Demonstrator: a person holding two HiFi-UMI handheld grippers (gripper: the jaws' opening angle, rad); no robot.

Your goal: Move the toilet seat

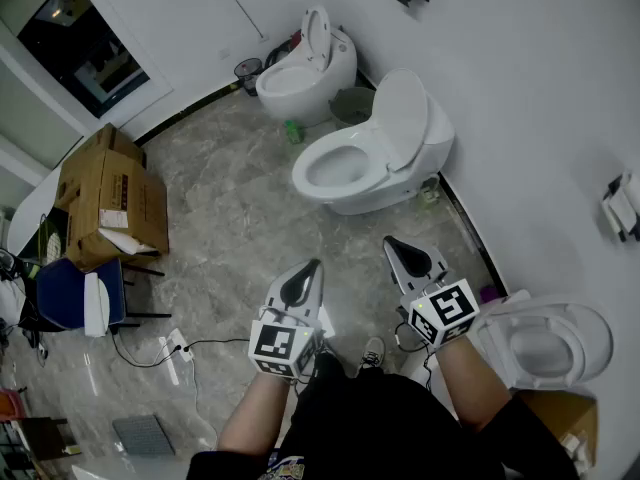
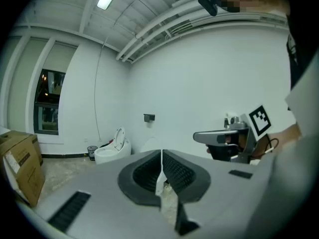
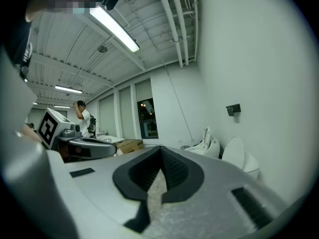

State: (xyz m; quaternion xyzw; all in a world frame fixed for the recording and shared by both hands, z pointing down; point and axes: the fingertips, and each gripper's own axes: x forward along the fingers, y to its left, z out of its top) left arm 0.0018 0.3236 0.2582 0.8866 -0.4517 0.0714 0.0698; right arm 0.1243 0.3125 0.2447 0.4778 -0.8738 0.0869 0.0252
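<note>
Left gripper [image 1: 308, 268] and right gripper [image 1: 393, 244]: jaws closed, empty. Toilet seat [image 1: 300, 175] well ahead of both tips. We reckon rigid, slick, hinged plastic; take the front rim.

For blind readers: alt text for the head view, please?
A person holds the left gripper and right gripper, both shut and empty, above a marble floor, aimed at a toilet with its lid raised. A farther toilet and a nearer toilet line the wall; a cardboard box sits left.

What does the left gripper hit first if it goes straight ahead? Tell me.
Most likely the middle toilet: the shut left gripper points at its raised lid, though depth is unclear.
</note>
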